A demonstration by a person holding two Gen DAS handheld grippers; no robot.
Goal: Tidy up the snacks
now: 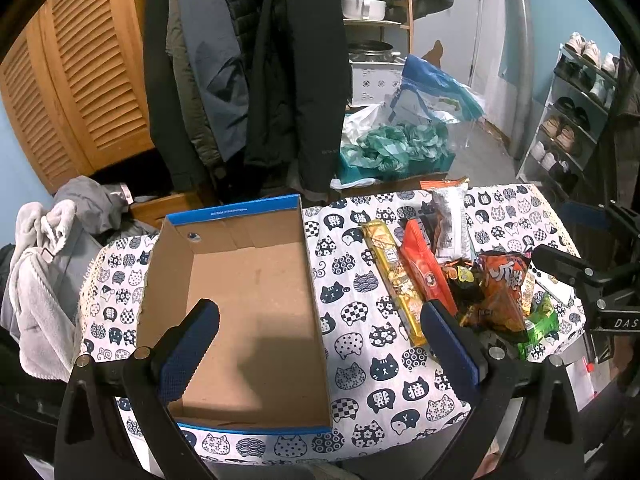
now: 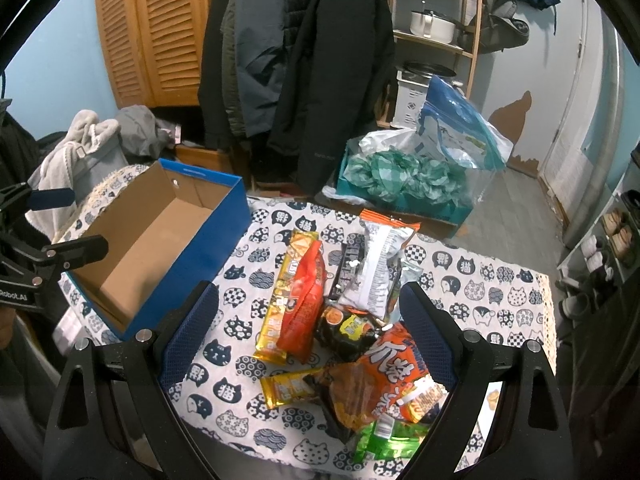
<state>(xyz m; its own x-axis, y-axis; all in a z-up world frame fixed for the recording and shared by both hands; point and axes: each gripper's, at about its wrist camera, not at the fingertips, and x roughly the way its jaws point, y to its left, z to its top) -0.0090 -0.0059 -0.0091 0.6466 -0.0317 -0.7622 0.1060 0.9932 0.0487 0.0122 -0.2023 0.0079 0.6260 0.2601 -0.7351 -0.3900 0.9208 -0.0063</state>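
Note:
An open blue cardboard box (image 1: 248,312) with nothing in it stands on the cat-print tablecloth (image 1: 360,360); it also shows in the right wrist view (image 2: 160,248). A pile of snack packets lies to its right: a long yellow bar (image 1: 394,280), a red packet (image 2: 302,304), a white packet (image 2: 378,264), an orange bag (image 2: 384,376), a green packet (image 2: 388,438). My left gripper (image 1: 320,320) is open, above the box's right wall. My right gripper (image 2: 310,320) is open, hovering over the snack pile.
Coats (image 1: 256,72) hang behind the table. A box with green and clear plastic bags (image 2: 404,176) stands on the floor beyond the table's far edge. A shoe rack (image 1: 572,120) is at the right. Grey clothes (image 1: 44,272) are heaped at the left.

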